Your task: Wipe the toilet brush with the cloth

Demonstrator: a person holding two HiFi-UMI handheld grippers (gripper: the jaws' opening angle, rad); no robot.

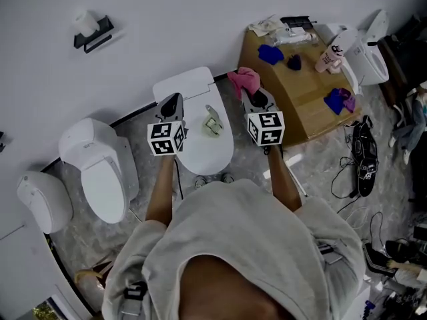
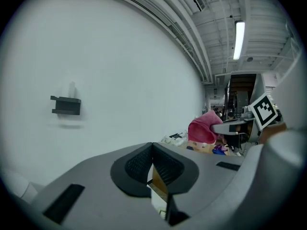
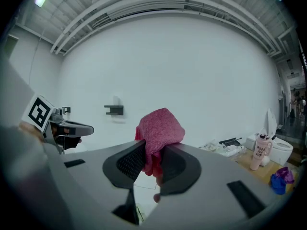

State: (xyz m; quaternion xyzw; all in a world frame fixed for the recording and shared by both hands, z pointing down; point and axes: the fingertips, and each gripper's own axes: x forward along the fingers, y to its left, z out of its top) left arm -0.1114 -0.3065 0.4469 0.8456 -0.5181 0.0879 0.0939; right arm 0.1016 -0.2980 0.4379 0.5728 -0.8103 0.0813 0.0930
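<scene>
Over a white toilet (image 1: 190,87) I hold both grippers up. My right gripper (image 1: 257,97) is shut on a pink cloth (image 1: 243,80), which bunches above the pads in the right gripper view (image 3: 159,131). The left gripper (image 1: 171,101) has its jaws closed together (image 2: 152,147) with nothing clearly between them. In the left gripper view, the cloth (image 2: 204,127) and the right gripper (image 2: 230,127) sit off to the right. A small pale object (image 1: 212,122) lies on the toilet lid; I cannot tell whether it is the toilet brush.
Two more white toilets (image 1: 100,172) (image 1: 43,202) stand at the left. A cardboard box (image 1: 300,92) at the right carries blue cloths (image 1: 270,53) and a cup (image 1: 328,57). A black holder (image 1: 93,32) hangs on the wall. Cables (image 1: 363,159) lie on the floor.
</scene>
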